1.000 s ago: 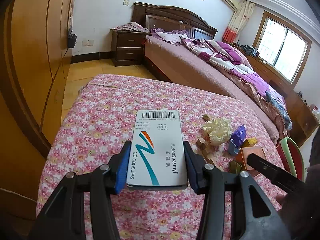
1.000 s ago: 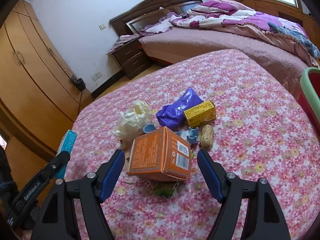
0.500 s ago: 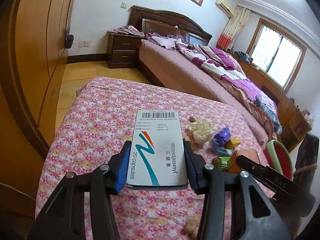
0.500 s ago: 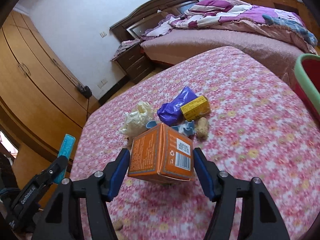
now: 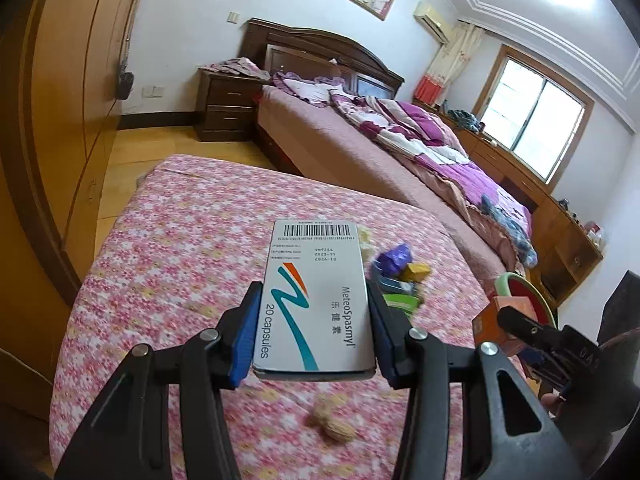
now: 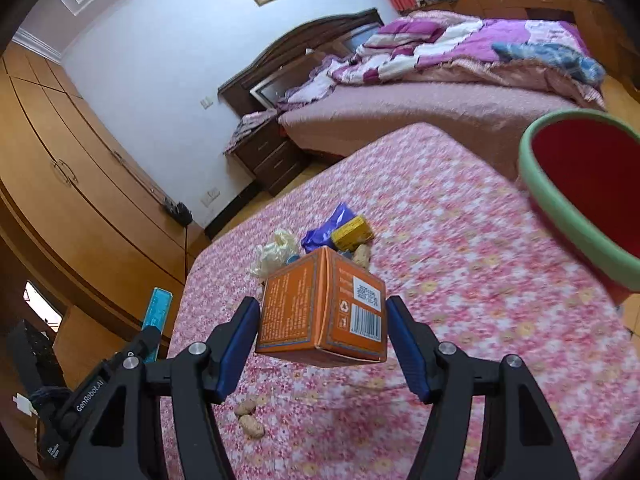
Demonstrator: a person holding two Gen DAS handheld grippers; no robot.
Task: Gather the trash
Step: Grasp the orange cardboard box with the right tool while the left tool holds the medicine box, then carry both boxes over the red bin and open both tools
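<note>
Above the floral table (image 6: 460,240), your right gripper (image 6: 322,330) had just pinched the orange box (image 6: 320,312) and lifted — left gripper (image 5: 312,332) clamped the capsule box (image 5: 316,300); bin (image 6: 560,216) next.

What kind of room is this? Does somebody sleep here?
Most likely a home bedroom. There is a big dark wooden bed with a rumpled purple and white quilt, a dark wooden nightstand beside it, and tall wooden wardrobe doors along the wall.
</note>
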